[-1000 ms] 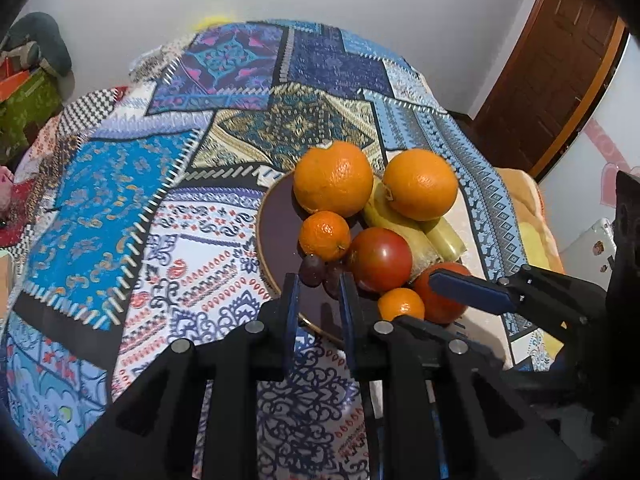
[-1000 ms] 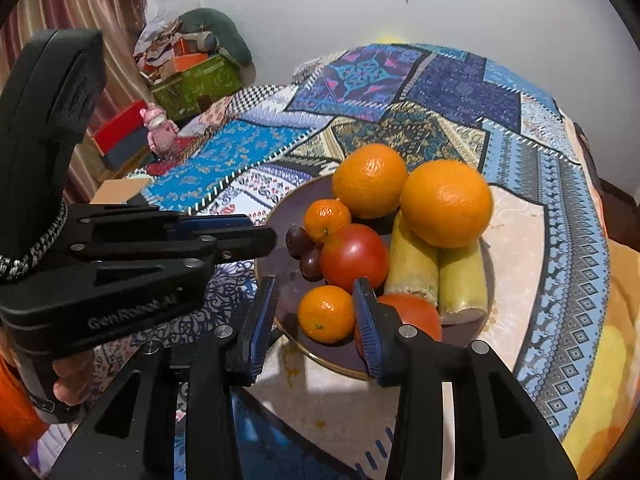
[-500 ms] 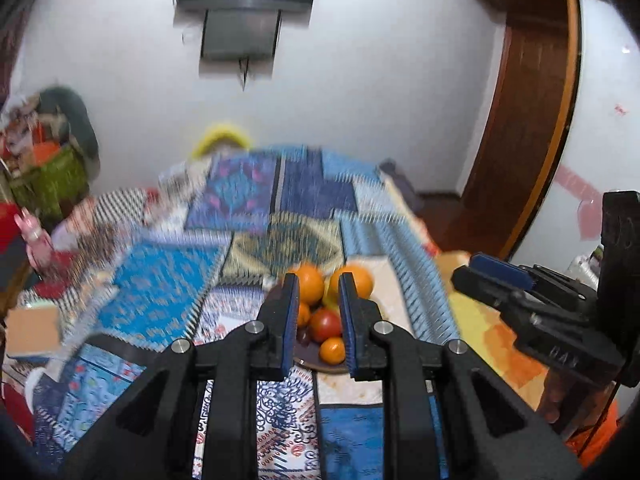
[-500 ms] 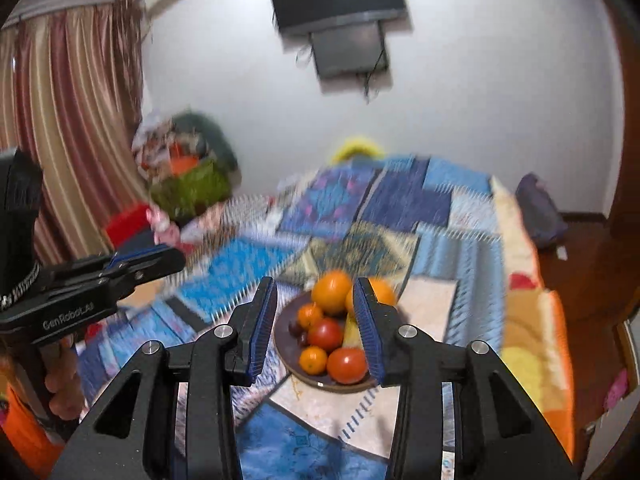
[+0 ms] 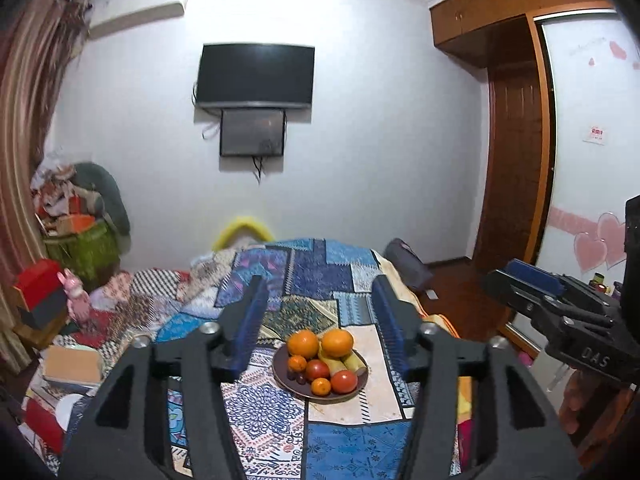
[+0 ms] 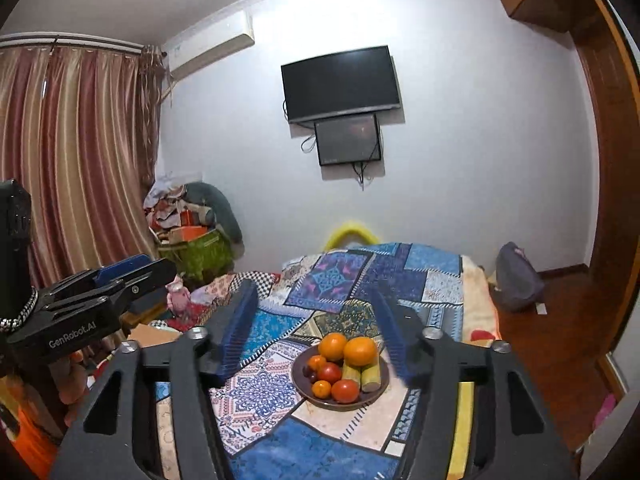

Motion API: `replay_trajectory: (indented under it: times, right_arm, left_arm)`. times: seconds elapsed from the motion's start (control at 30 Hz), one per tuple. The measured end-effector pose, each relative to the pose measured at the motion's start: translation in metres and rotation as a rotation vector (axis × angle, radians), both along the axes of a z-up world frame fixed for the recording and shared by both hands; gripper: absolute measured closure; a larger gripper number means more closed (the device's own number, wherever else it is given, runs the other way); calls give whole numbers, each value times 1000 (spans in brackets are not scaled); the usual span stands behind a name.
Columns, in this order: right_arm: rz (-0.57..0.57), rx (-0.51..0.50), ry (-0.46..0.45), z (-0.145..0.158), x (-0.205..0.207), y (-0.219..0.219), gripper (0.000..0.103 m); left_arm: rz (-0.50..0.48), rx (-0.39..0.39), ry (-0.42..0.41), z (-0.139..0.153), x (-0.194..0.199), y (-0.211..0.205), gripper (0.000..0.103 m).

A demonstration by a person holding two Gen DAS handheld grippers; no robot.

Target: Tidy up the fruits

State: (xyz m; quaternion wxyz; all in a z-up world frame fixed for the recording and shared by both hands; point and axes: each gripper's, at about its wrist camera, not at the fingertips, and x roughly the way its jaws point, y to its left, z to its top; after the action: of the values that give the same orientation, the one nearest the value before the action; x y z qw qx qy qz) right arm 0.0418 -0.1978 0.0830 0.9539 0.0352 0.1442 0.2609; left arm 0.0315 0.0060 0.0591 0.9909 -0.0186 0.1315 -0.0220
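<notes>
A dark round plate (image 5: 288, 382) sits on a patchwork bedspread (image 5: 316, 272). It holds two big oranges (image 5: 303, 343), small tangerines (image 5: 321, 386), tomatoes (image 5: 343, 381), yellow-green cut stalks (image 5: 352, 362) and dark grapes (image 5: 299, 378). The plate also shows in the right wrist view (image 6: 378, 392). My left gripper (image 5: 318, 326) is open and empty, held well back from and above the plate. My right gripper (image 6: 314, 330) is open and empty, also well back. Each gripper shows at the edge of the other's view.
A television (image 5: 256, 76) hangs on the far wall. A wooden wardrobe and door (image 5: 516, 168) stand at the right. Clutter, boxes and a green bin (image 5: 80, 248) lie left of the bed, beside a striped curtain (image 6: 72, 160). A grey bag (image 6: 518, 278) lies on the floor.
Both grippers have pulled far back and up from the plate, which now looks small. Both sets of jaws have opened wide from their earlier narrow gap.
</notes>
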Motion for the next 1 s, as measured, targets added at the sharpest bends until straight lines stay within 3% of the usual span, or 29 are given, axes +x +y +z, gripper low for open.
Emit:
replay_trajectory:
  times: [0.1, 0.17, 0.27, 0.33, 0.47, 1.0]
  right_arm:
    - [-15, 7, -9, 0, -4, 0, 26]
    - [-25, 7, -14, 0, -4, 0, 20]
    - [-41, -15, -31, -1, -9, 1, 16]
    - [-51, -29, -32, -2, -11, 2, 13]
    - [-71, -26, -43, -3, -17, 1, 0]
    - [-89, -28, -50, -3, -24, -4, 0]
  left_arm:
    - [-4, 2, -17, 2, -11, -3, 34]
    - [-1, 4, -25, 3, -17, -5, 22]
    - [-3, -4, -35, 2, -22, -4, 7]
    - [2, -9, -42, 1, -25, -3, 4]
    - [13, -7, -51, 0, -28, -1, 1]
    - [21, 10, -65, -4, -35, -3, 0]
